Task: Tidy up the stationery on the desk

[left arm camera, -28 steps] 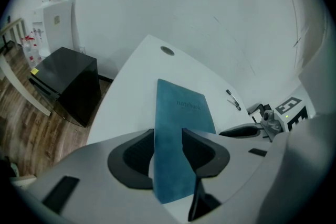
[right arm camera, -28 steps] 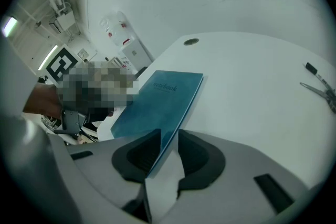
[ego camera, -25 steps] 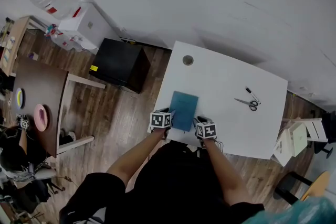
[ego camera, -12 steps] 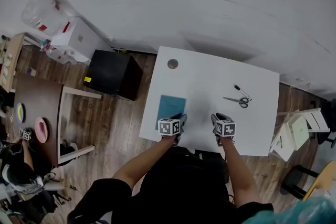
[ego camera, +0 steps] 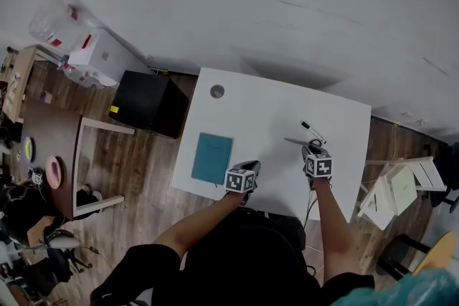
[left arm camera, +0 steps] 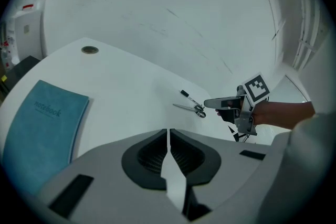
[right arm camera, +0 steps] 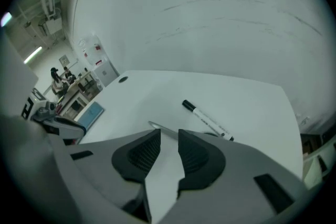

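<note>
Surveying the white worktop (ego camera: 265,111) finds three items of stationery. The teal notebook (ego camera: 212,158) lies flat, near and to the left of the left hand-held gripper (left arm camera: 168,136), whose jaws are pressed together on nothing. It is judged light and slightly flexible, so take it at a long edge. The scissors (left arm camera: 191,108) lie directly ahead of the right hand-held gripper (right arm camera: 169,139), whose jaws are slightly spread and empty. One blade shows just beyond the pads, while the handles appear hidden below the gripper body. They are judged stiff with slippery blades, so grip near the pivot. The marker (right arm camera: 207,120) lies just beyond, ahead and right. It is light, round and liable to roll, so pinch it mid-barrel.
</note>
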`<state>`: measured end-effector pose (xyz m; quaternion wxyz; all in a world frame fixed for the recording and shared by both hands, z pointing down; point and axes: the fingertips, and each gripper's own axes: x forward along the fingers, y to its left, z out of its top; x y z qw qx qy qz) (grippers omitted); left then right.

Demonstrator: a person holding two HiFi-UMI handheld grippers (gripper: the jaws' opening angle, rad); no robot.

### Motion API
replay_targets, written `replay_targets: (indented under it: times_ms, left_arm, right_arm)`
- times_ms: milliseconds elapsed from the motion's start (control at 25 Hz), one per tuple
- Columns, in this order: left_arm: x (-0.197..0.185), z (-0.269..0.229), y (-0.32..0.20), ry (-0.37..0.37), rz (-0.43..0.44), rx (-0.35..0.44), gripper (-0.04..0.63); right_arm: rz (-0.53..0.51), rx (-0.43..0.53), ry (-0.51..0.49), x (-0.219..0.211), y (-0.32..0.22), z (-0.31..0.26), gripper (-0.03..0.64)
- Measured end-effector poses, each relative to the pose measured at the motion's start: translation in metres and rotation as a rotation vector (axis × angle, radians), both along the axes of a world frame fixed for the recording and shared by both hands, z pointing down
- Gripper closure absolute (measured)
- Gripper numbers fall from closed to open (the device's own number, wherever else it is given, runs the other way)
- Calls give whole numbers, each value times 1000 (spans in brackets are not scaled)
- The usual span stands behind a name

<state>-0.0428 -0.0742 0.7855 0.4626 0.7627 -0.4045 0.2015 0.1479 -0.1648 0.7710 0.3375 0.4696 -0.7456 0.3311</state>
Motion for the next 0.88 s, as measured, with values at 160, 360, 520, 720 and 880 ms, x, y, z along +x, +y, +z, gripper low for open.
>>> replay_targets:
  times_ms: [160, 360, 520, 720, 880]
  left_arm:
    - [42, -3, -9, -2, 17, -15, 567]
    - [86, -4, -33, -10, 0, -68, 566]
    - [113, -2, -52, -27, 12, -77, 566]
    - [139, -4, -79, -53, 26, -63, 566]
    - [150, 4, -90, -66, 20, -73, 566]
  right_arm:
    - [-143, 26, 89, 20, -21, 5, 502]
    - [-222, 23, 87, 36, -42, 16, 502]
    - [-253, 13, 69, 42, -54, 25, 501]
    - [-305, 5, 56, 45, -68, 35, 500]
    - [-400, -3, 85, 44, -72, 46, 500]
